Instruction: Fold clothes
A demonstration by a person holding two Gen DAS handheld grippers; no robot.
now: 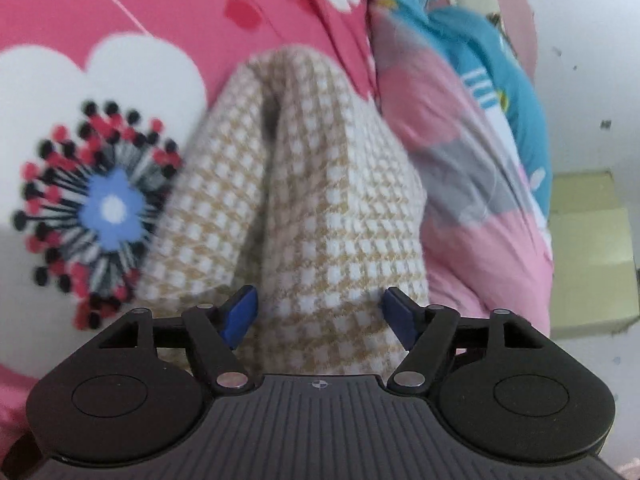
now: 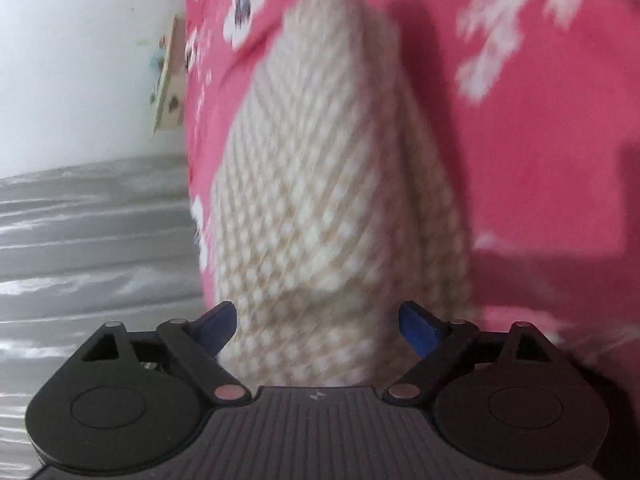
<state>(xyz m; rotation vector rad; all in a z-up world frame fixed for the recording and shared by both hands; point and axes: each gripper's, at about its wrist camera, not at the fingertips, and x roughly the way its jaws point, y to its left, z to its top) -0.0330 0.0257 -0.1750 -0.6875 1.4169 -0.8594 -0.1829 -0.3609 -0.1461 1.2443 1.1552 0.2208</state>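
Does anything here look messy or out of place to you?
Only the beige checked garment: it lies bunched in a ridge on the pink floral bedsheet, not flat. A rumpled pink and blue quilt sits beside it. Nothing looks damaged.

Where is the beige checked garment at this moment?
The beige checked garment lies on the pink flowered bedsheet, in the middle of both wrist views, directly ahead of each hand-held gripper, with a pink and blue quilt beside it.

Each hand-held gripper (image 1: 320, 316) (image 2: 318, 326) — black linkage arms, silver pivot screws, blue pads, ribbed grey body.
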